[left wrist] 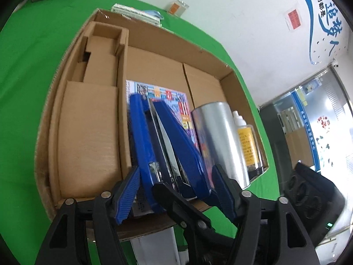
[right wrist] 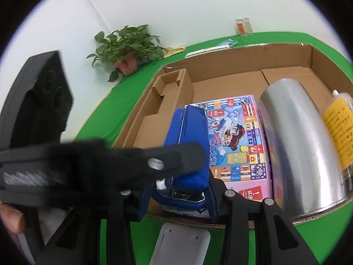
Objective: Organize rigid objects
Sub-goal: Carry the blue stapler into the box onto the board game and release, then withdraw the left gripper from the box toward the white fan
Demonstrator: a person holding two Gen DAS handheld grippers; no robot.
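Item: blue stapler (left wrist: 167,145), large, lying over the near edge of the cardboard box (left wrist: 167,37), on the colourful game board (right wrist: 238,137). Silver can (left wrist: 218,137) at its 3 o'clock; yellow-labelled bottle (left wrist: 247,141) beyond that.

Right gripper (right wrist: 176,201): partly closed, blue pads gripping the stapler's near end.

Left gripper (left wrist: 176,194): about half open, straddling the stapler; contact cannot be told.

Handling, as judged: lower flat toward 12 o'clock, clear of the can, then release.

The right gripper (right wrist: 176,190) clamps a blue stapler (right wrist: 187,141) at the box's (right wrist: 286,53) near edge, over a game board (right wrist: 245,141). A steel can (right wrist: 302,150) lies beside it.
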